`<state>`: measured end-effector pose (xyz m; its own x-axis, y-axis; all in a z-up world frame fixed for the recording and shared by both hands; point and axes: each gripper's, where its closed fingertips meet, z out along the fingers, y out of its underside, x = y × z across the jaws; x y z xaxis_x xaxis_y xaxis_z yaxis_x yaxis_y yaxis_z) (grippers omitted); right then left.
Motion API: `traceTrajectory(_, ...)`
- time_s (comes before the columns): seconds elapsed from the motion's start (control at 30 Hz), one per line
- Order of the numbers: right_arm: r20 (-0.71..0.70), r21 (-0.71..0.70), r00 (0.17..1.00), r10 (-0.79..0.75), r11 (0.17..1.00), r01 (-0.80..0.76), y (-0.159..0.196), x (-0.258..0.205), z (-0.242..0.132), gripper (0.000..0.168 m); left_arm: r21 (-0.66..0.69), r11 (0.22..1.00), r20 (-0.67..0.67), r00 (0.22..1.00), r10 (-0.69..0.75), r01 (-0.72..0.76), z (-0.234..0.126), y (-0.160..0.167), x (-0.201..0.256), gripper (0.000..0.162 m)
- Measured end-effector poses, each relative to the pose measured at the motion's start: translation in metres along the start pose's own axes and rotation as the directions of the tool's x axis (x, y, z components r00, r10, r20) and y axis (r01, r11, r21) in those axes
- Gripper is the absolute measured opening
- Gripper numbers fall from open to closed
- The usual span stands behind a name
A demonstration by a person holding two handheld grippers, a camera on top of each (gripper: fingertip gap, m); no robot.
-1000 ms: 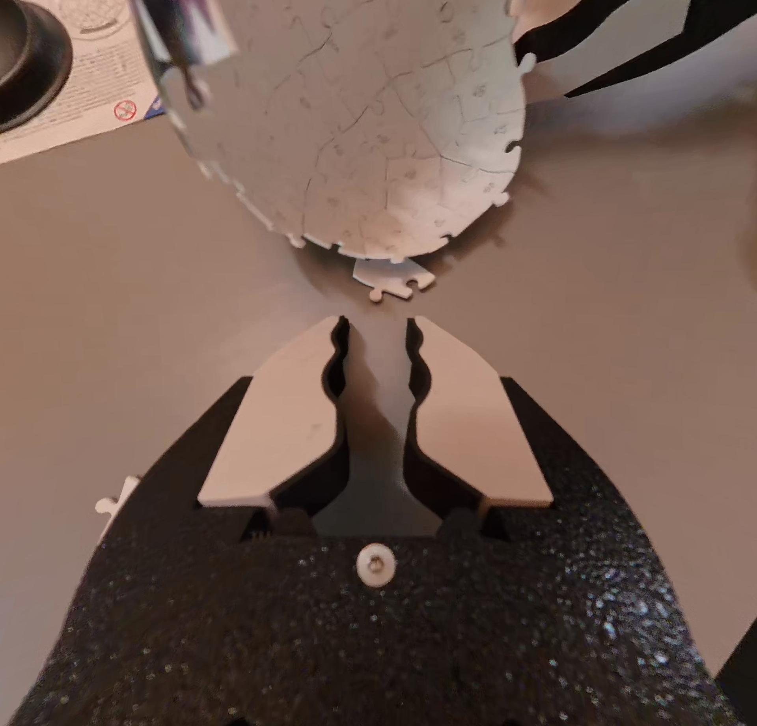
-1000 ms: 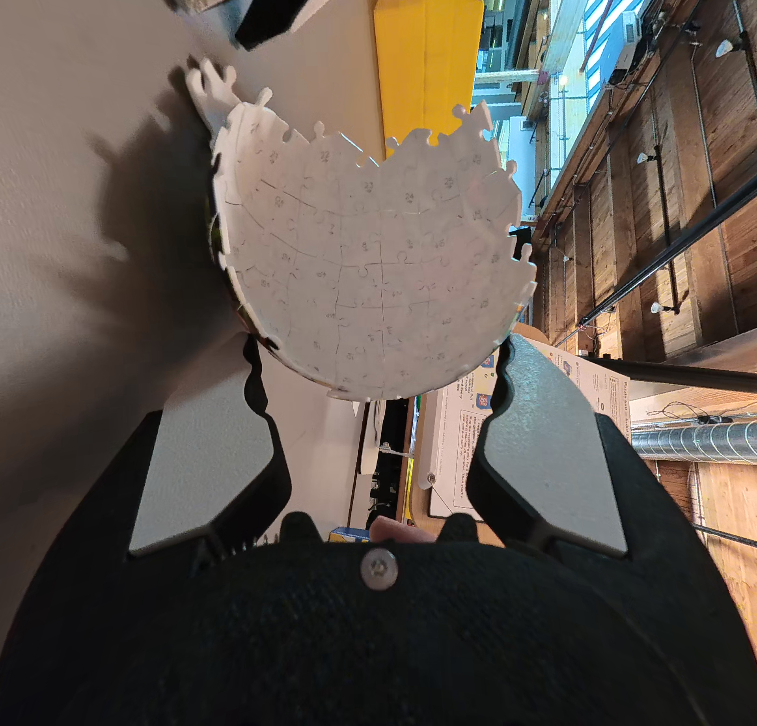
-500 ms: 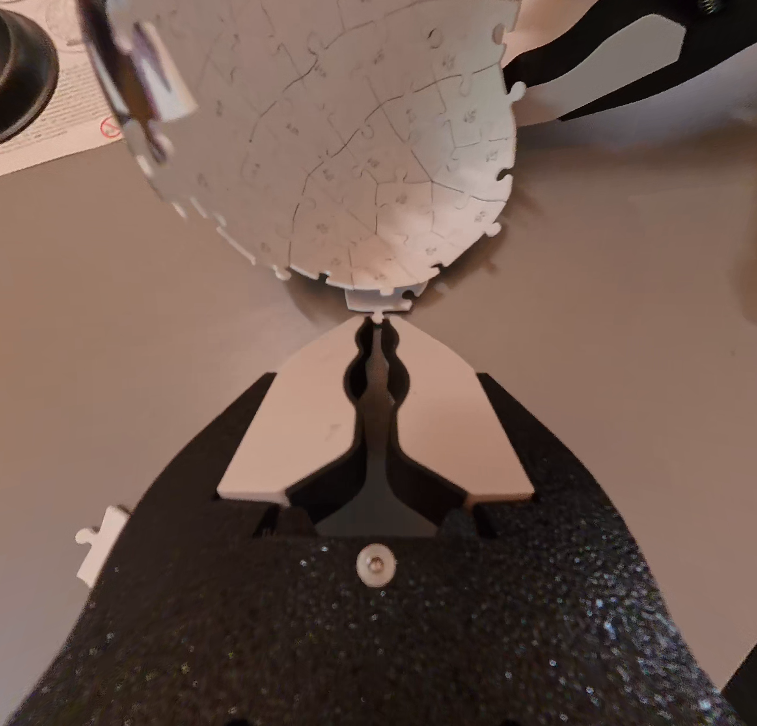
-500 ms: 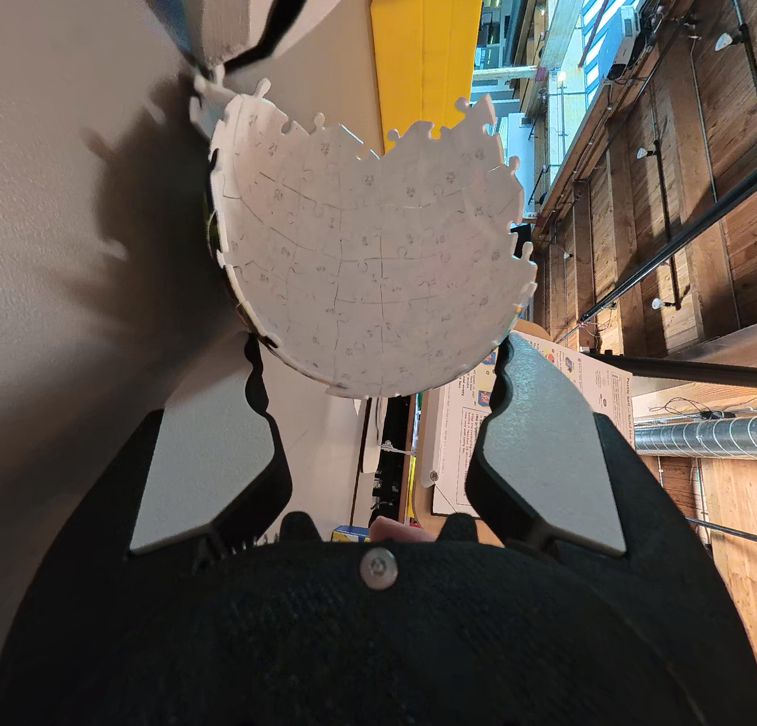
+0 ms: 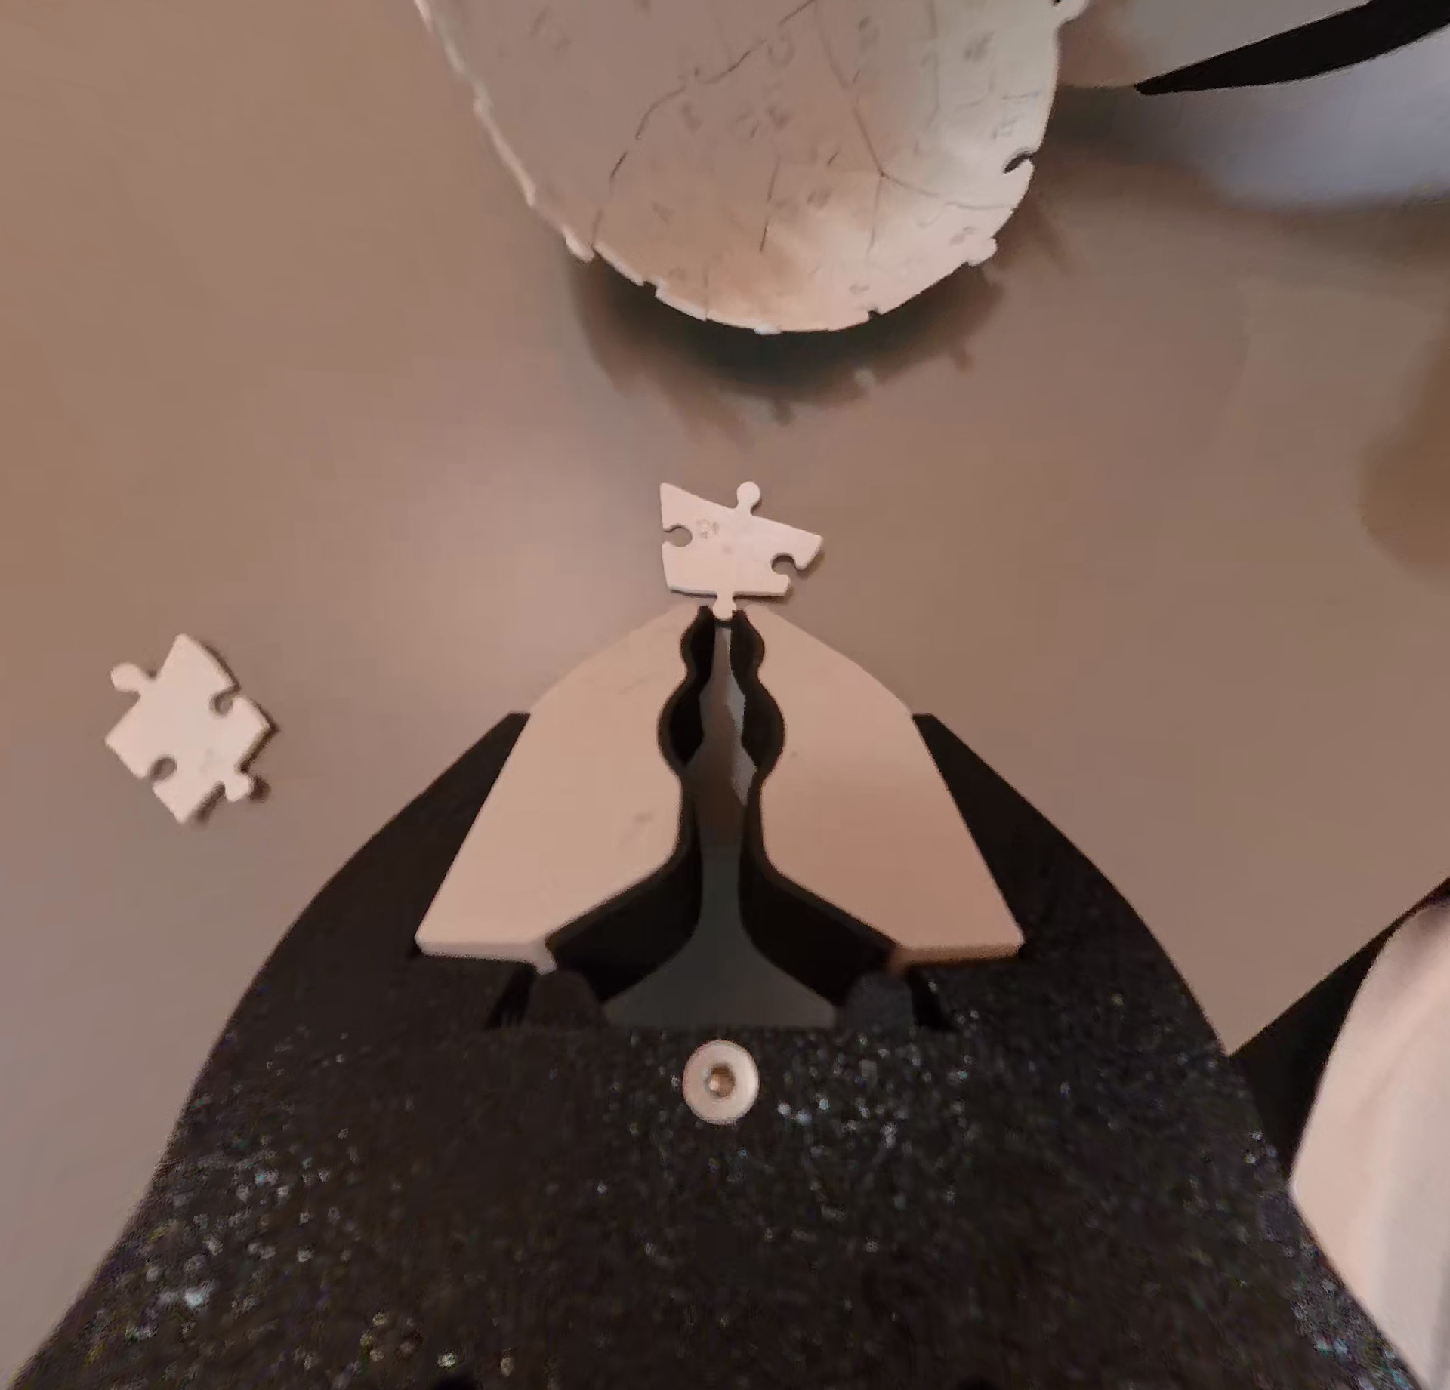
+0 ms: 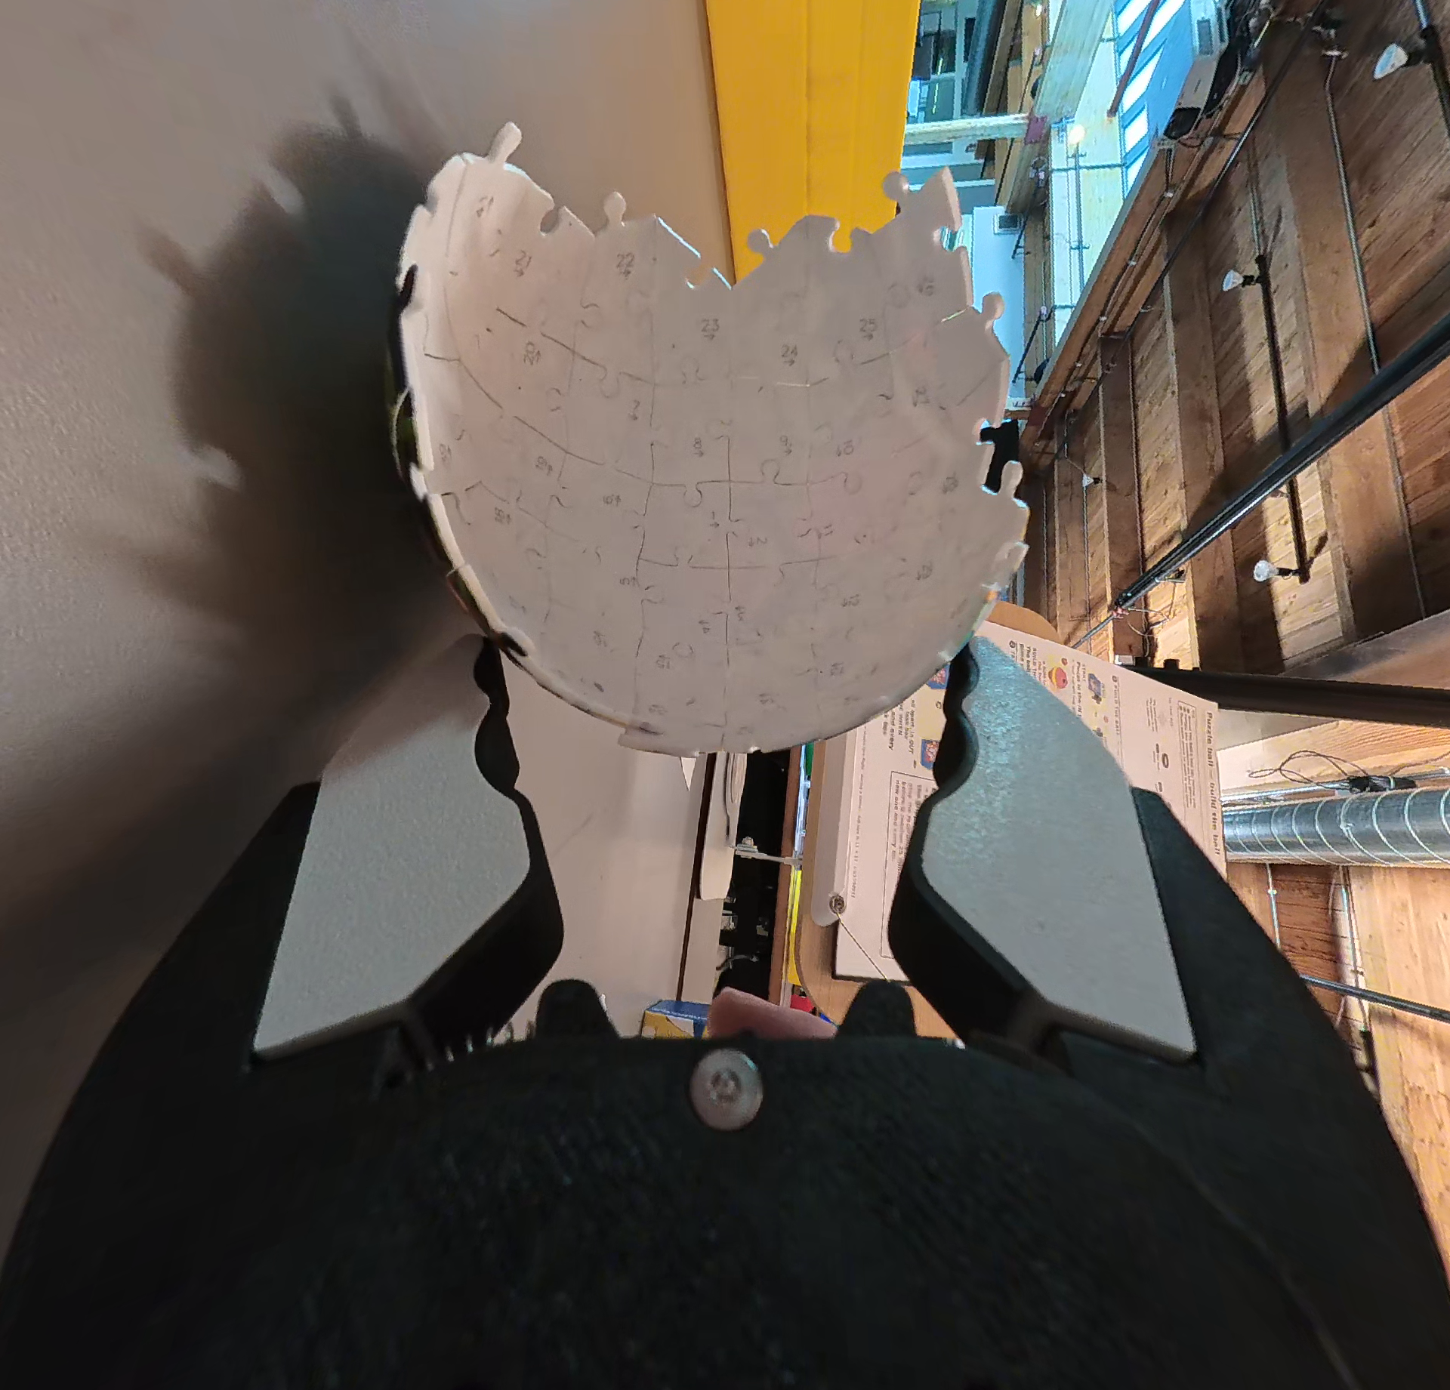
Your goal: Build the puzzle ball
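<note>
A white half-built puzzle ball shell (image 6: pixel 706 489) with numbered pieces faces me, hollow side toward the right wrist camera. My right gripper (image 6: pixel 726 670) is shut on its lower rim, one finger on each side. In the left wrist view the shell (image 5: pixel 769 121) sits at the top above the grey table (image 5: pixel 314 332), with the right gripper's black fingers (image 5: pixel 1271 27) beside it. My left gripper (image 5: pixel 723 621) is shut on the tab of a white puzzle piece (image 5: pixel 734 548), which stands apart from the shell.
Another loose white puzzle piece (image 5: pixel 188 729) lies on the table to the left of my left gripper. A printed instruction sheet (image 6: pixel 1098 764) and a yellow bin (image 6: pixel 816 97) lie beyond the shell. Something white (image 5: pixel 1381 1156) fills the lower right corner of the left wrist view.
My left gripper closed on the loose piece at the shell's lower edge. It now holds that piece well away from the shell. The right gripper kept its hold on the shell.
</note>
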<state>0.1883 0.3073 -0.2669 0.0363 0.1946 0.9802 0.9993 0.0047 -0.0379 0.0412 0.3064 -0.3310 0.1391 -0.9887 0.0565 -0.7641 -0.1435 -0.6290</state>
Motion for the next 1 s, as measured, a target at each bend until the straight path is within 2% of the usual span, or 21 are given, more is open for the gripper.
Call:
traceTrajectory(0.07, -0.002, 0.003, 1.0, 0.0, 1.0, 0.0, -0.001, 0.0, 0.0, 0.106, 0.007, 0.999, 0.022, 0.999, -0.035, 0.035, -0.001, 0.001, 0.003, 0.006)
traceTrajectory(0.17, -0.002, 0.007, 1.0, 0.001, 1.0, -0.001, -0.002, 0.0, 0.0, 0.106, -0.002, 1.0, -0.005, 1.0, 0.015, -0.015, 0.0, 0.001, 0.018, 0.018)
traceTrajectory(0.3, -0.002, 0.006, 1.0, 0.001, 1.0, -0.001, -0.002, 0.0, 0.0, 0.106, -0.018, 0.999, 0.111, 0.993, 0.05, -0.048, -0.002, -0.001, 0.004, 0.023)
traceTrajectory(0.37, -0.003, 0.007, 1.0, -0.001, 1.0, 0.001, -0.002, 0.0, 0.0, 0.106, 0.0, 0.999, 0.149, 0.988, 0.036, -0.036, -0.003, -0.006, -0.004, 0.032)
traceTrajectory(0.47, -0.006, 0.006, 1.0, -0.005, 1.0, 0.005, -0.003, 0.0, 0.0, 0.105, -0.006, 1.0, 0.115, 0.993, 0.026, -0.025, 0.004, -0.008, -0.003, 0.046)
traceTrajectory(0.57, -0.007, 0.005, 1.0, -0.007, 1.0, 0.007, -0.002, 0.001, 0.0, 0.105, -0.018, 0.999, 0.08, 0.996, -0.046, 0.048, 0.007, -0.009, 0.002, 0.028)
traceTrajectory(0.77, -0.008, 0.0, 1.0, -0.009, 1.0, 0.009, -0.001, 0.001, 0.0, 0.105, -0.017, 0.999, 0.008, 1.0, -0.03, 0.03, 0.006, -0.007, 0.024, 0.029)
traceTrajectory(0.9, -0.01, -0.001, 1.0, -0.009, 1.0, 0.009, 0.0, 0.001, 0.0, 0.104, 0.001, 0.993, -0.034, 0.992, -0.12, 0.12, -0.001, -0.009, 0.032, 0.031)
traceTrajectory(1.0, -0.011, -0.003, 1.0, -0.007, 1.0, 0.007, 0.001, 0.0, 0.0, 0.104, 0.001, 0.994, 0.011, 0.994, -0.106, 0.106, -0.006, -0.006, 0.026, 0.024)
